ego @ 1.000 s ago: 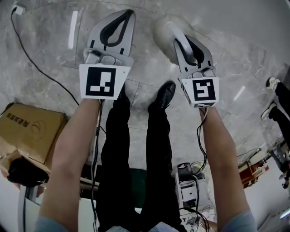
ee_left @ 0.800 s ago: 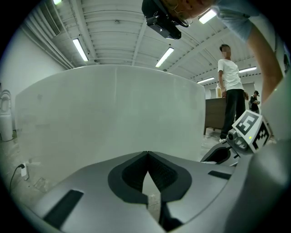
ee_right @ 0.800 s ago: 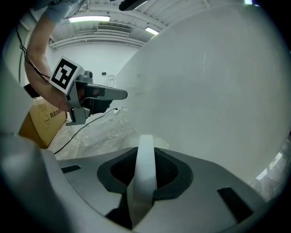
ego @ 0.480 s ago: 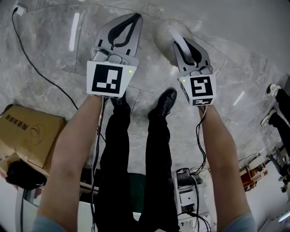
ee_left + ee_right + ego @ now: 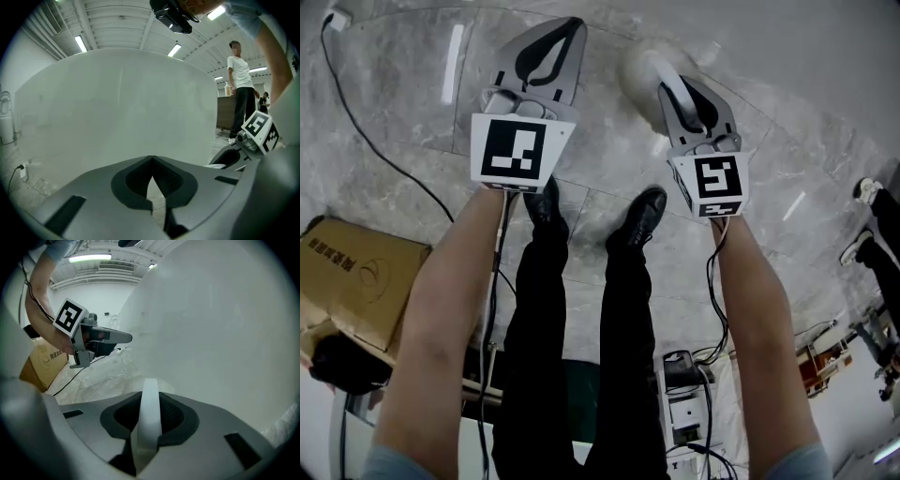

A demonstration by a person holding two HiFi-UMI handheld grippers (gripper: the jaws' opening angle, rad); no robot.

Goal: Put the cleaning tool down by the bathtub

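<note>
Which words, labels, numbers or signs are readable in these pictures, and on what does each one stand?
Cardboard box: dark printed characters and a round logo, too blurred to read.
Marker cubes: black-and-white square patterns only, no words.
Nothing else carries readable text.

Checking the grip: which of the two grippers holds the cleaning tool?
The right gripper: its jaws clamp the white handle; the left gripper is shut on nothing.

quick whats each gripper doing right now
left gripper: shut, nothing between its jaws
right gripper: shut on the cleaning tool's white handle
</note>
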